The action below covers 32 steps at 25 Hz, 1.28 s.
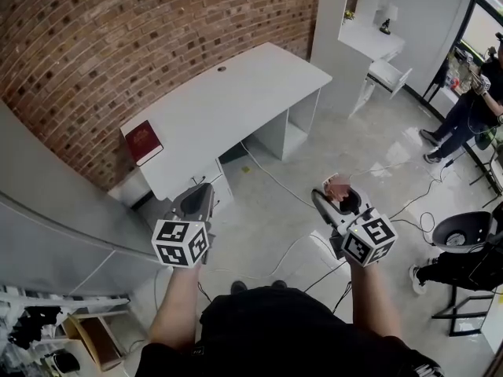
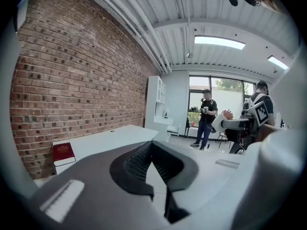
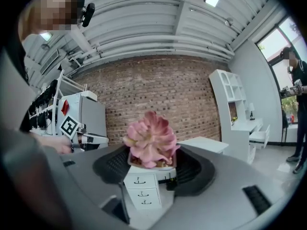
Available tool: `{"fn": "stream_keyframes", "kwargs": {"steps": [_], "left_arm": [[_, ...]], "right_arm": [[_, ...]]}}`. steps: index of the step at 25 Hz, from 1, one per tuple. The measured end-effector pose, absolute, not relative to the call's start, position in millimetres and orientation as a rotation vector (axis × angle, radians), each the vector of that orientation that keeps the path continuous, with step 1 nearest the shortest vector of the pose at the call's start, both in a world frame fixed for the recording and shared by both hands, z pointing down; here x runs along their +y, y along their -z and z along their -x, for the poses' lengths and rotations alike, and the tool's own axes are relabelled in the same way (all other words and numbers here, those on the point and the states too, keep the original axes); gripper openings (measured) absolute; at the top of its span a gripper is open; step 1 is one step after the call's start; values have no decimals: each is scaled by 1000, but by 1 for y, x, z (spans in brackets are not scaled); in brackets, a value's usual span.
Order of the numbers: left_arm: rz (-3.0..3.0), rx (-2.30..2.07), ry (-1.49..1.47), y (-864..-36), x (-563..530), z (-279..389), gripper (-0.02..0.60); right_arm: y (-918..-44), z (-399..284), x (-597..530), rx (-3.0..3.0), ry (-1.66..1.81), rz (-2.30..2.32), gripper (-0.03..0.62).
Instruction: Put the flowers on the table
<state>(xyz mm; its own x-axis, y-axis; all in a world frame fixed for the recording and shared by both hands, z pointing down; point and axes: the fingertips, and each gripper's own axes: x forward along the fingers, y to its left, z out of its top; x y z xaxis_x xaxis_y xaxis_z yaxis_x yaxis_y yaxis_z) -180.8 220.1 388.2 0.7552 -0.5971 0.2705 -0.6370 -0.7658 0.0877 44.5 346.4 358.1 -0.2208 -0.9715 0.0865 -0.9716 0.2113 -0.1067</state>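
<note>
Right gripper view: right gripper jaws clamped on the flowers mid-air, left gripper jaws together and empty, so I reckon it's the carry stage, next reach over the bench.

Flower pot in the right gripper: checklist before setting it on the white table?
1. Grip: right gripper shut on the flower pot: ok.
2. Pot upright, pink flower on top: ok.
3. Left gripper empty, jaws together: ok.
4. Landing spot: white table mostly bare, red book only at one end: ok.
5. Pot over the table: not ok, it is over the floor, apart from the table.
6. Path: a cable crosses the floor by the table: not ok.
</note>
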Motion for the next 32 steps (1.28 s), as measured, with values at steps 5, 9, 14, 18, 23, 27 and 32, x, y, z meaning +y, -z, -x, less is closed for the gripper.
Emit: {"fn": "stream_keyframes", "kwargs": {"steps": [5, 9, 14, 18, 23, 27, 32], "left_arm": [[-2776, -982, -350, -395, 240, 171, 9], [-2761, -988, -360, -404, 253, 167, 10], [-2761, -979, -367, -407, 250, 159, 9], [-2761, -965, -360, -410, 239, 149, 10], [-2767, -931, -343, -418, 211, 132, 10], [-2777, -891, -327, -423, 178, 114, 10], [-2773, -873, -330, -424, 113, 100, 10]], "right_arm": [[-359, -62, 366, -2473, -238, -2001, 270], [-369, -66, 375, -2475, -292, -1988, 270], [-374, -73, 372, -2468, -331, -1987, 270], [-377, -78, 363, -2457, -344, -1975, 270], [-381, -84, 342, -2435, -344, -1971, 270], [-385, -97, 313, -2407, -351, -1992, 270], [-387, -115, 260, -2360, -385, -2016, 270]]}}
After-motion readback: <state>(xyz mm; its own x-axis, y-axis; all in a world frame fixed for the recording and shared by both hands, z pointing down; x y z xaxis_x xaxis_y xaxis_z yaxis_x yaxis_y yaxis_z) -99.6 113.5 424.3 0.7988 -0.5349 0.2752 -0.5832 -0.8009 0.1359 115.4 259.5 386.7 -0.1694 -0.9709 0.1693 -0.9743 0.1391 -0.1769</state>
